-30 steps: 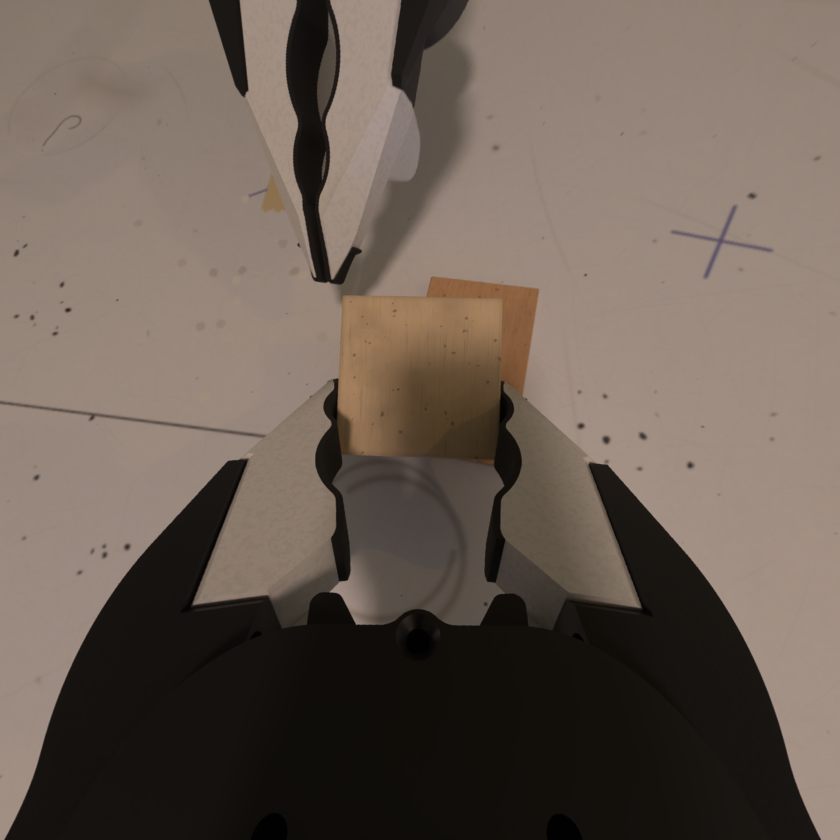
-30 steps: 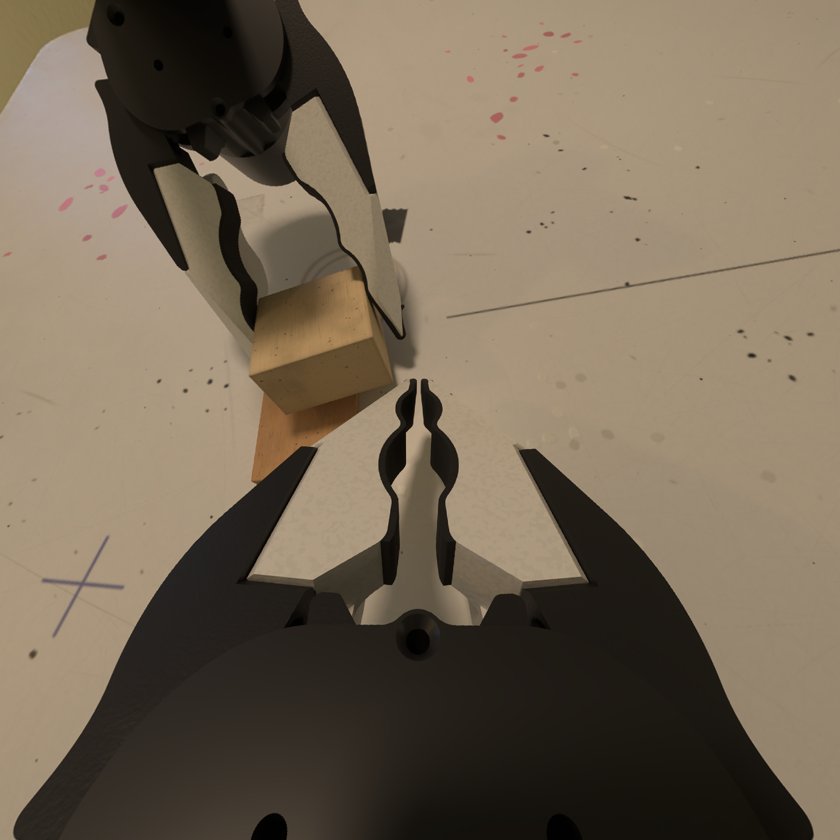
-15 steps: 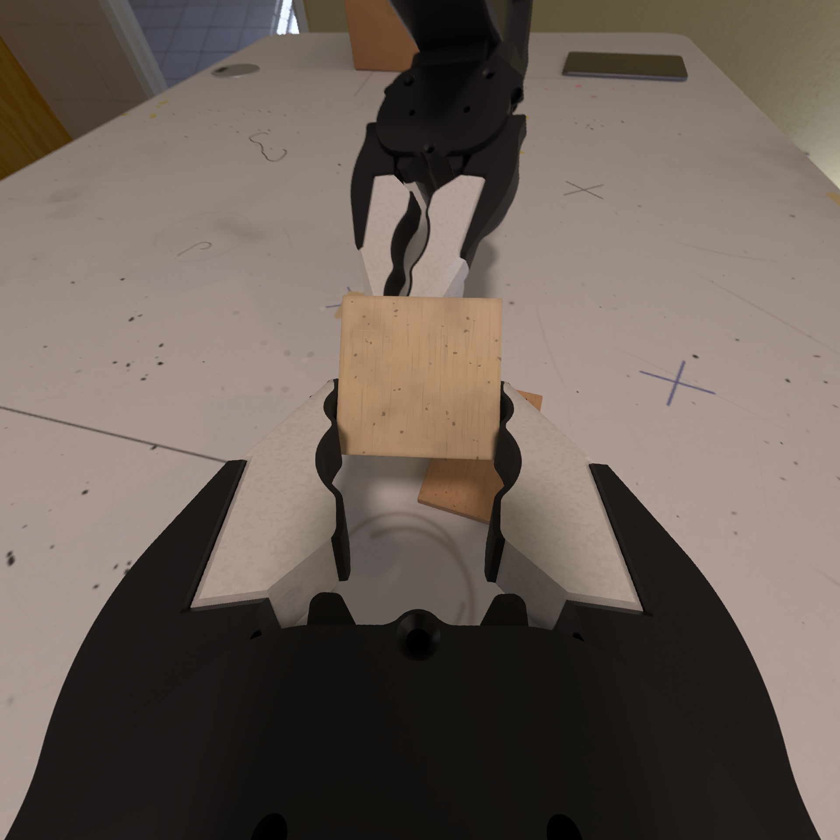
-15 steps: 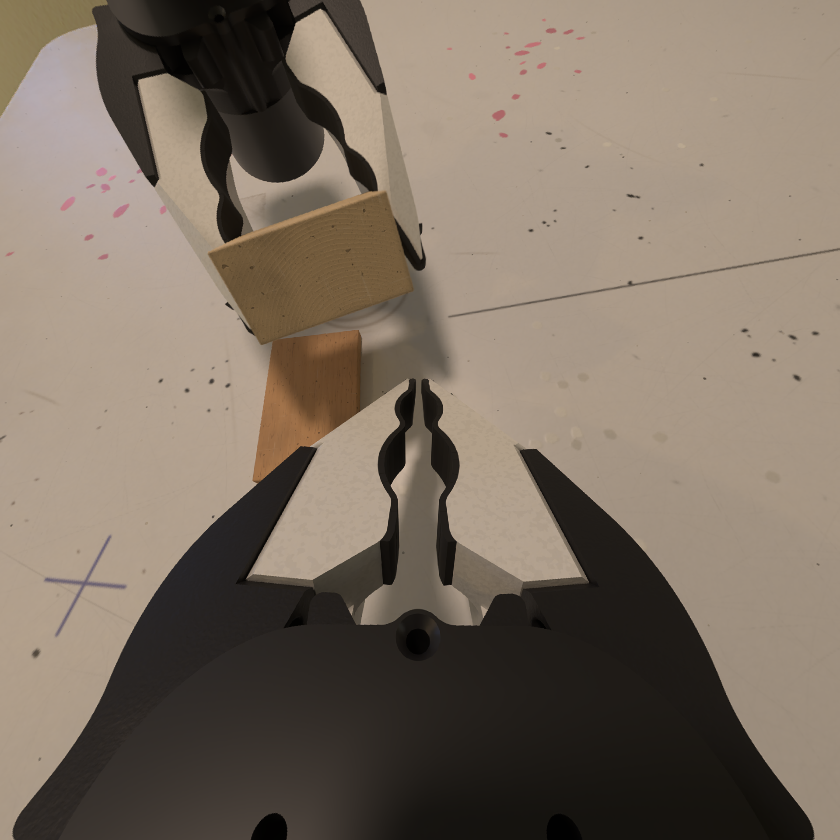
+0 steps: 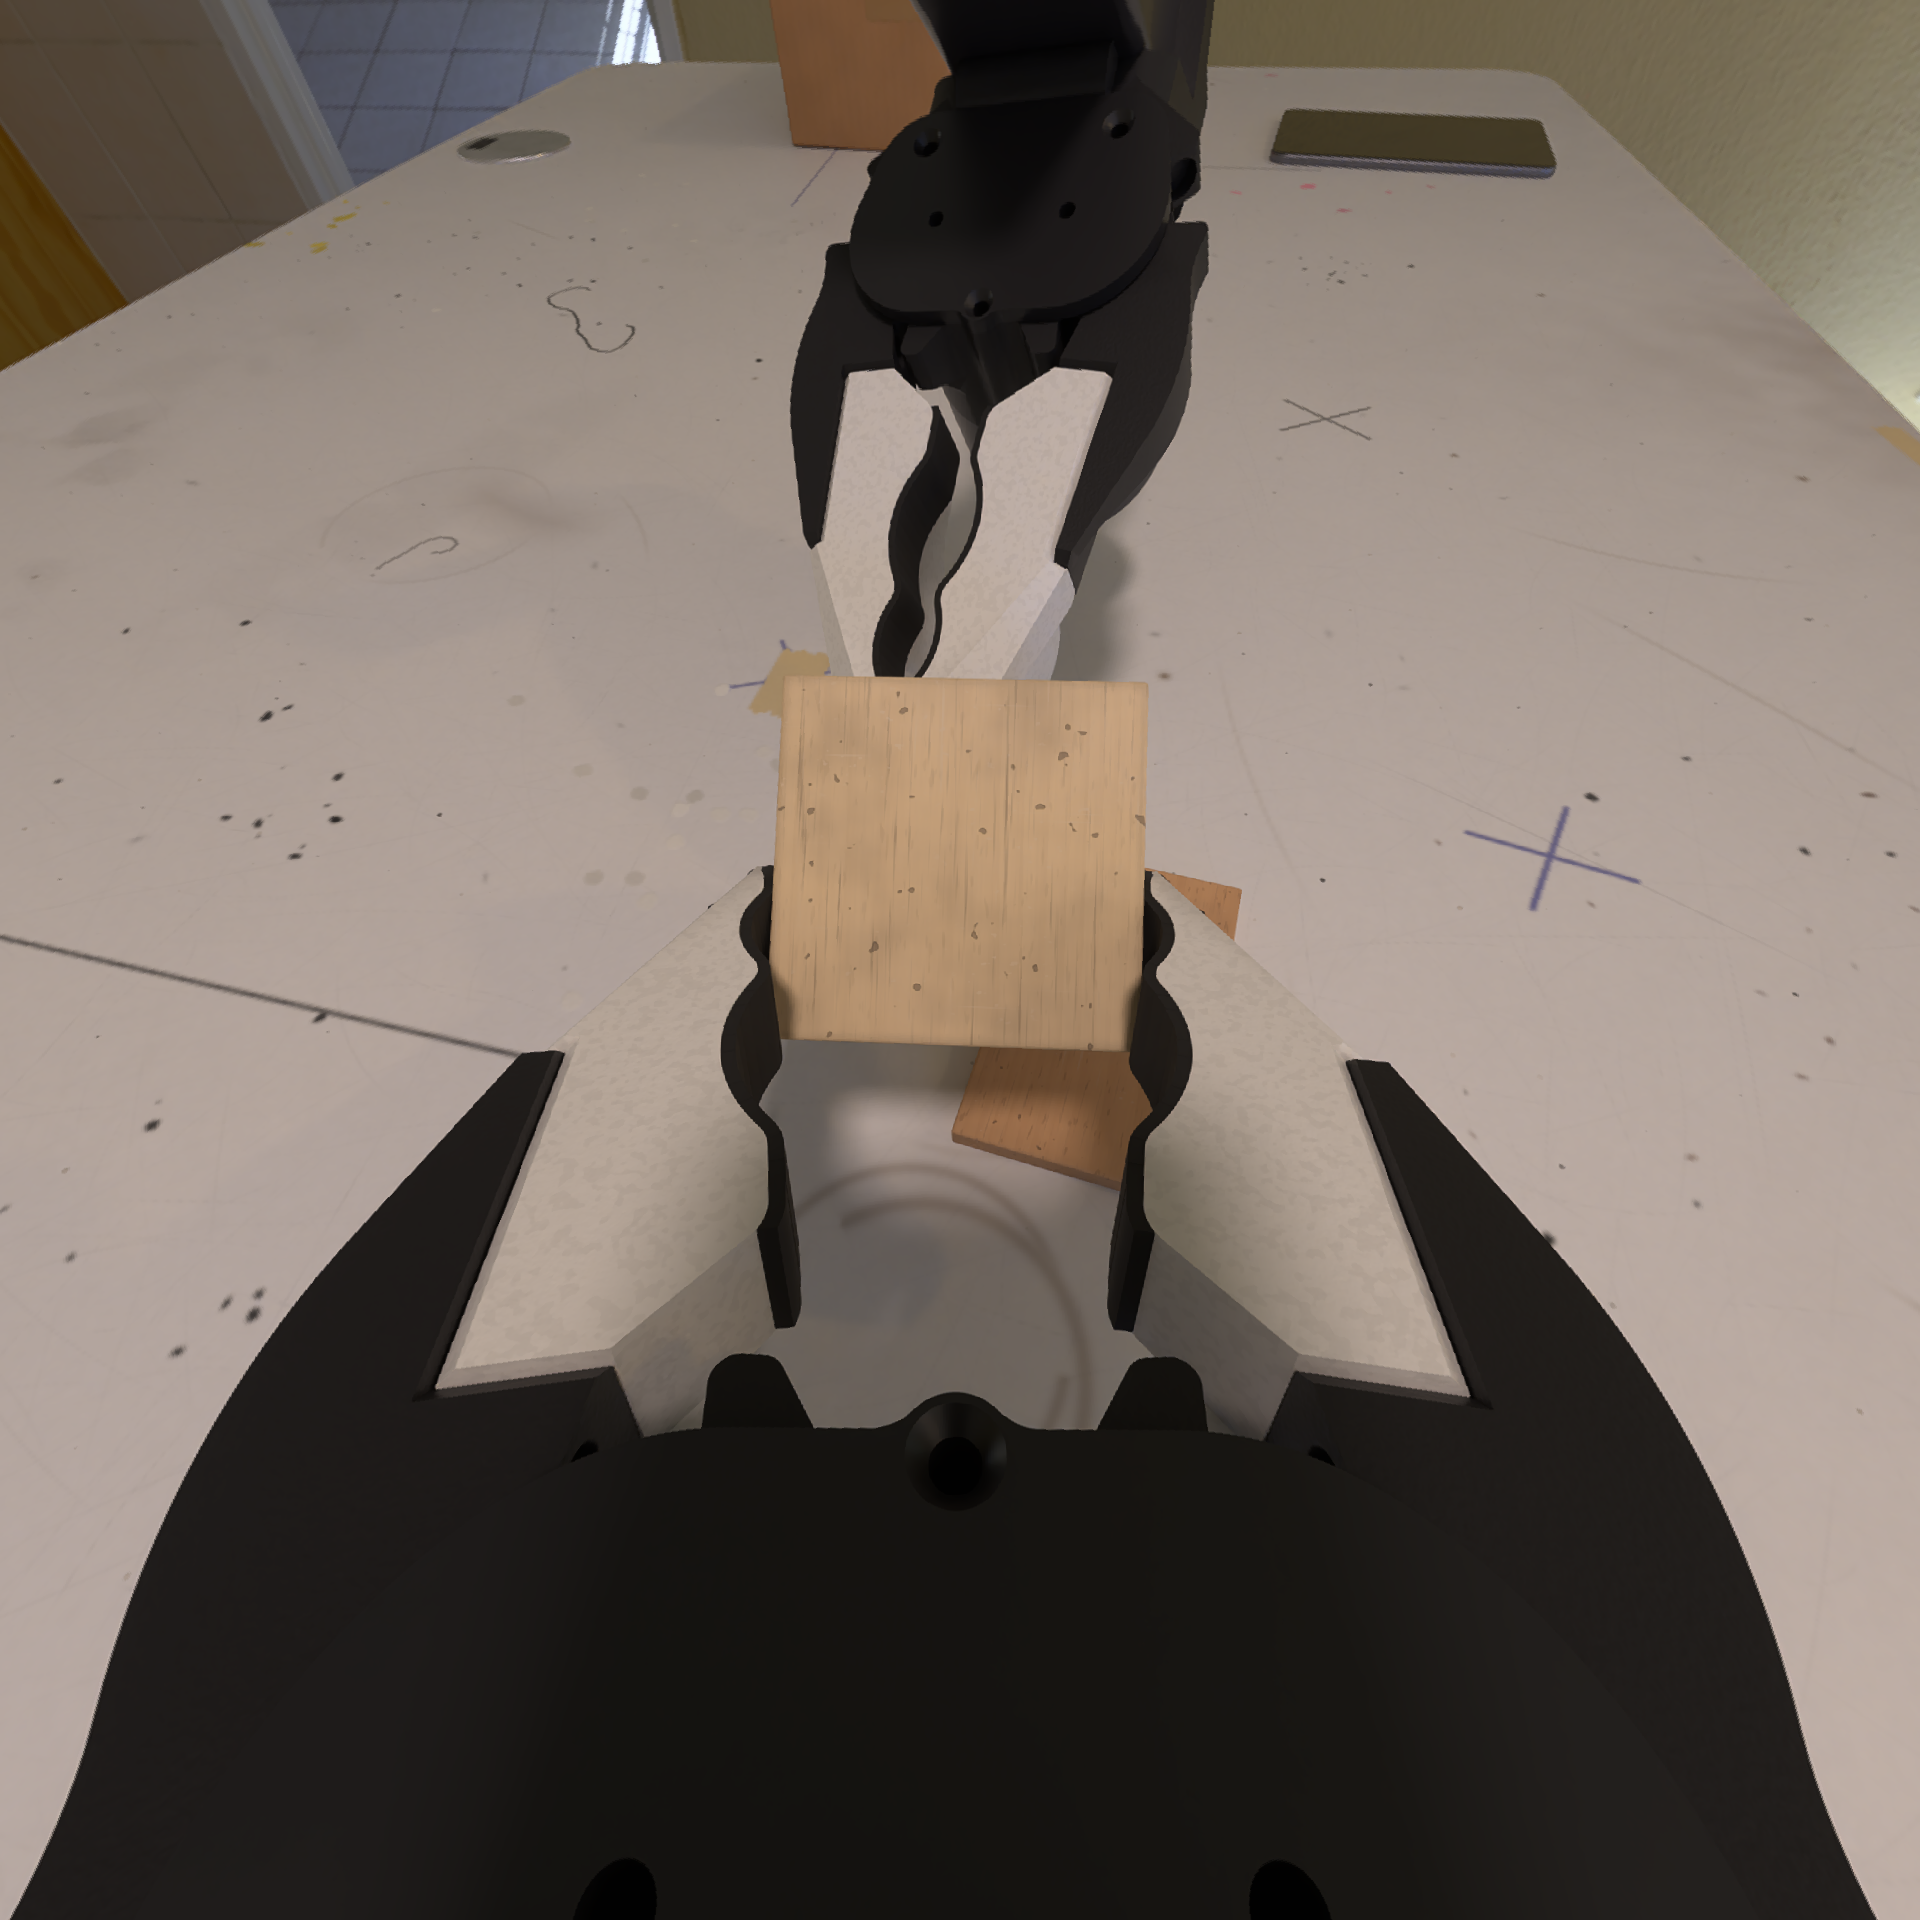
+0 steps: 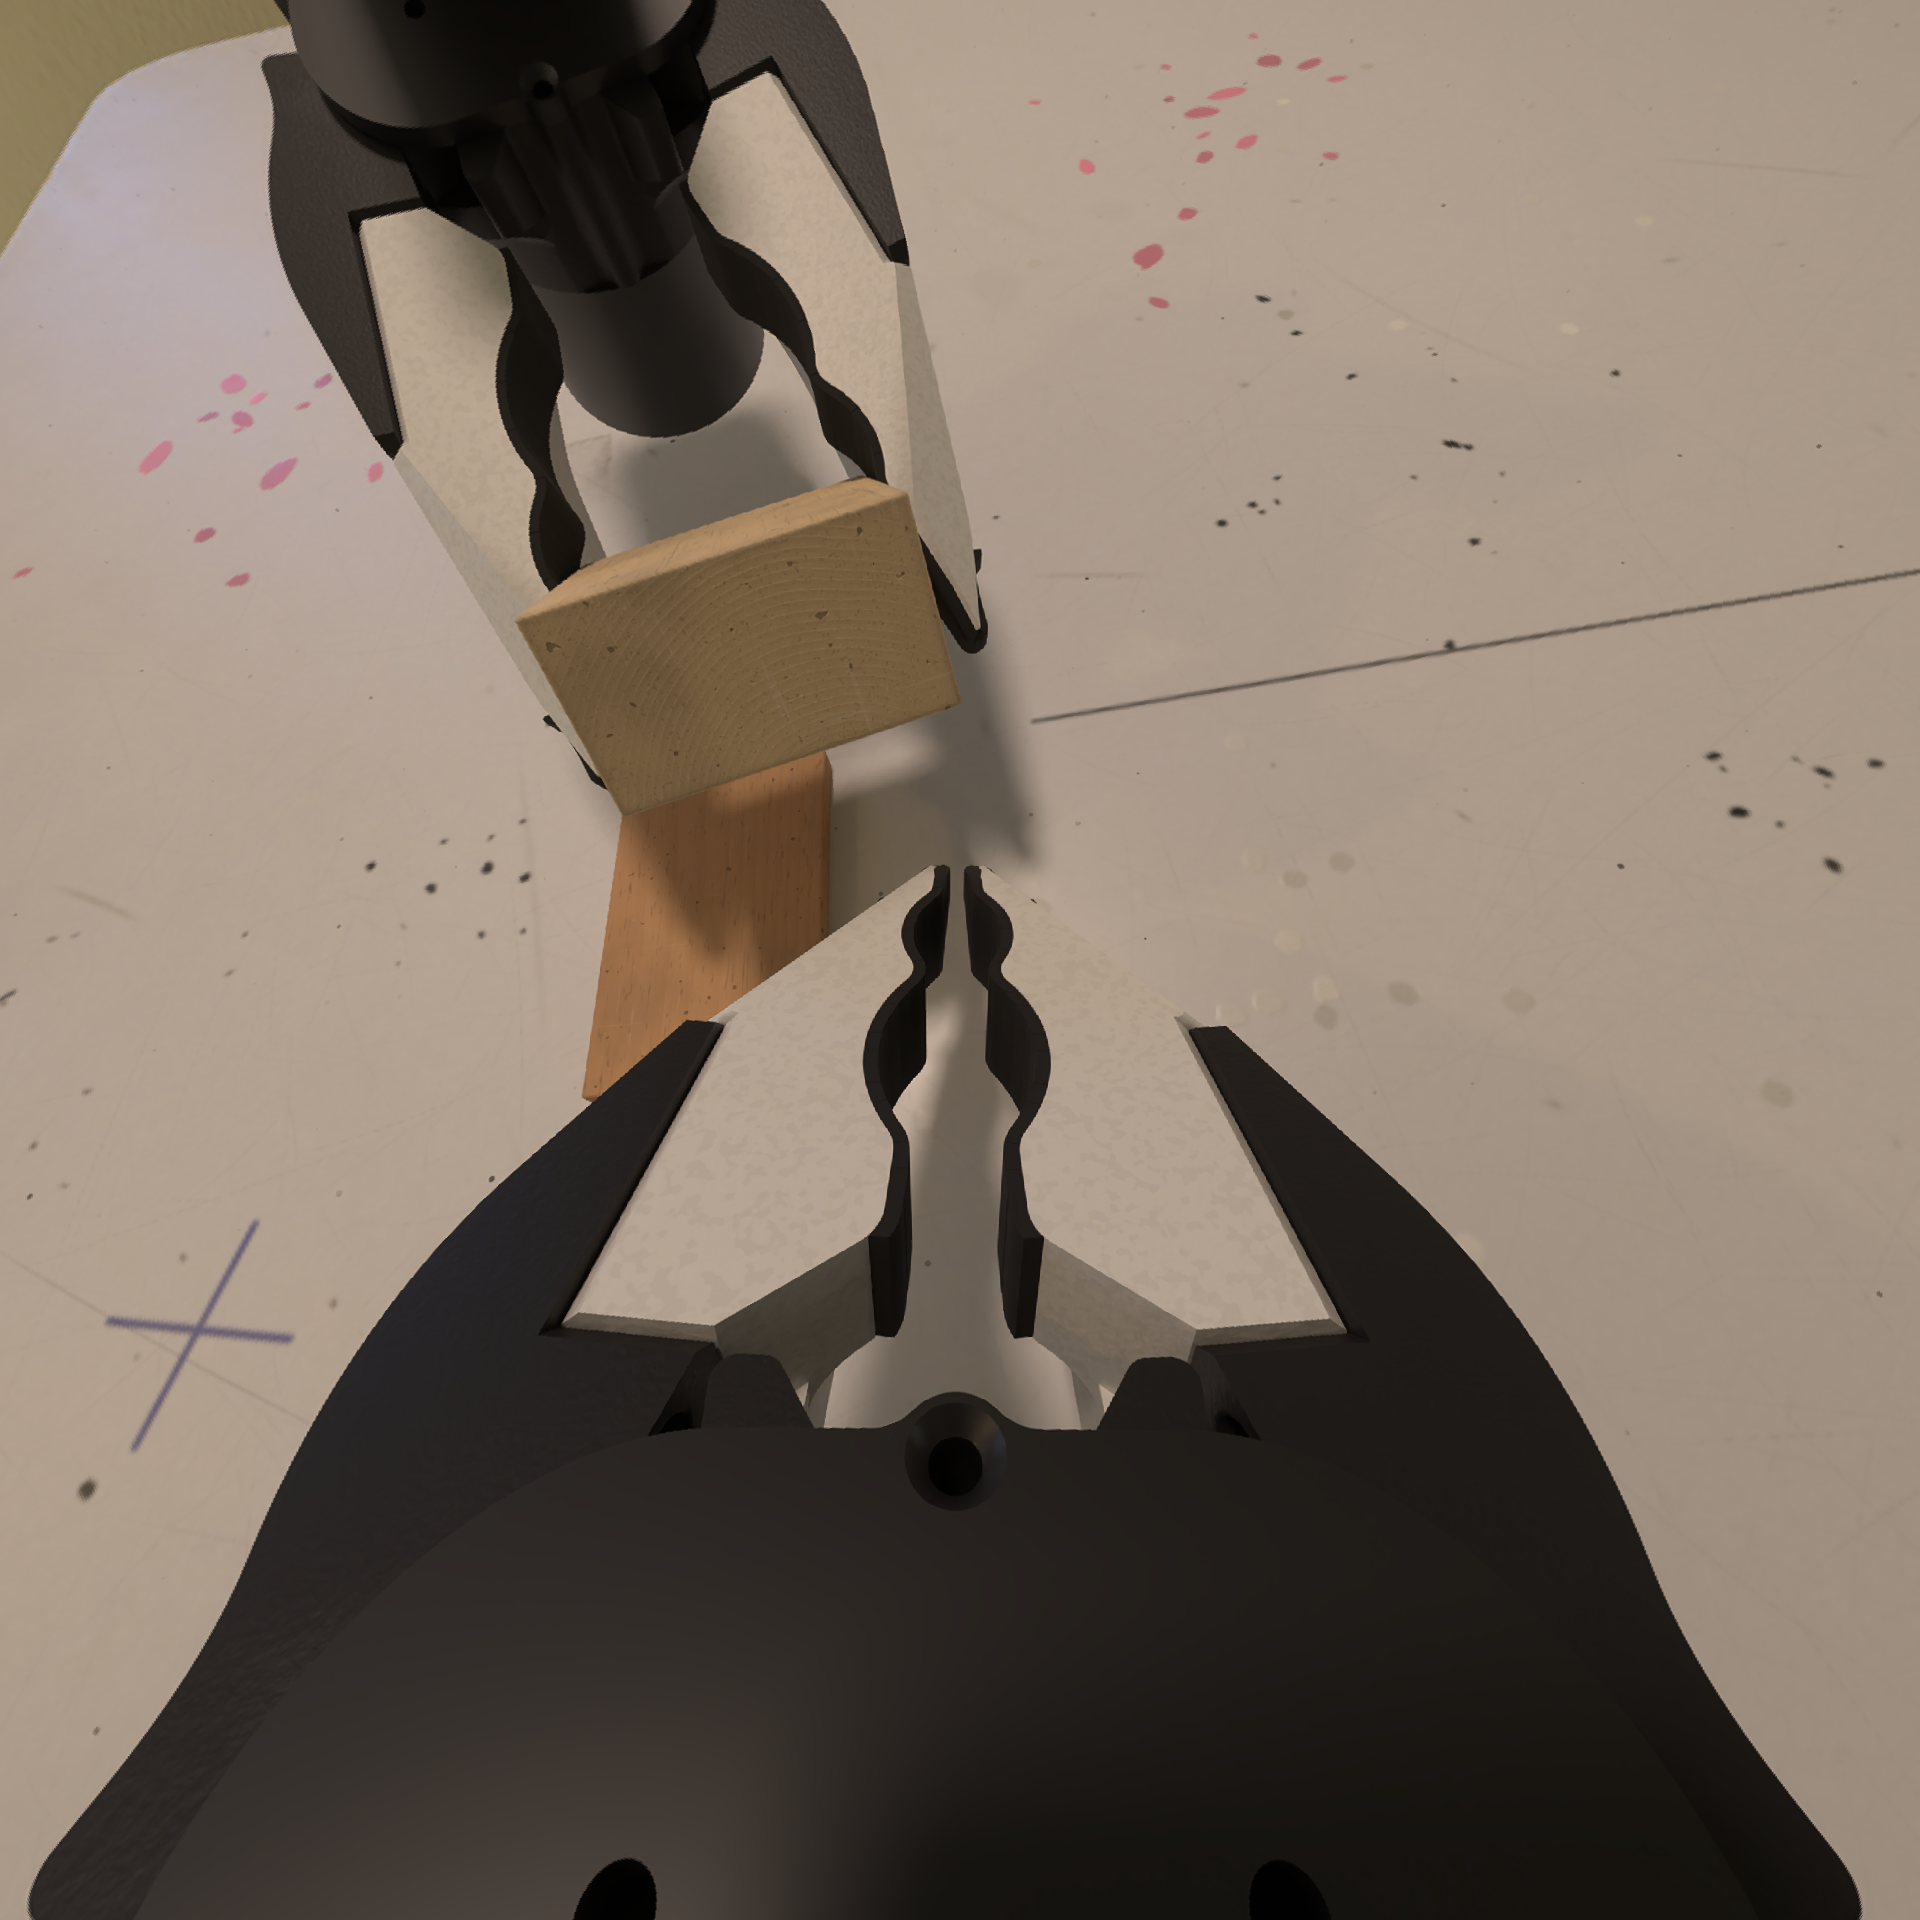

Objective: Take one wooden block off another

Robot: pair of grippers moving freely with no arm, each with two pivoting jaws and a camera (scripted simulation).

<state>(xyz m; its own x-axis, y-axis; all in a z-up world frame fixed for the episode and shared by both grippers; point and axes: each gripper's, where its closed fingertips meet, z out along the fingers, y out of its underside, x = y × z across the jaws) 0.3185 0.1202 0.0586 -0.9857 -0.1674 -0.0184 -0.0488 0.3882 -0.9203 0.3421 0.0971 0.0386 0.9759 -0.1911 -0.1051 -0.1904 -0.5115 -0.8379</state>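
a speckled white table (image 5: 312,831) fills both views. at the top of the left wrist frame: a dark phone (image 5: 1413,138) upper right, a metal grommet (image 5: 514,144) upper left, a brown box (image 5: 847,73) top centre.

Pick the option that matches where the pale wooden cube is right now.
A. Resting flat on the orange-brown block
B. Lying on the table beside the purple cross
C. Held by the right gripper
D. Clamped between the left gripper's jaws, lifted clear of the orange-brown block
D: the left gripper has its jaws pressed to both sides of the pale wooden cube, which hangs above the flat orange-brown block on the table, while the right gripper is shut and empty.
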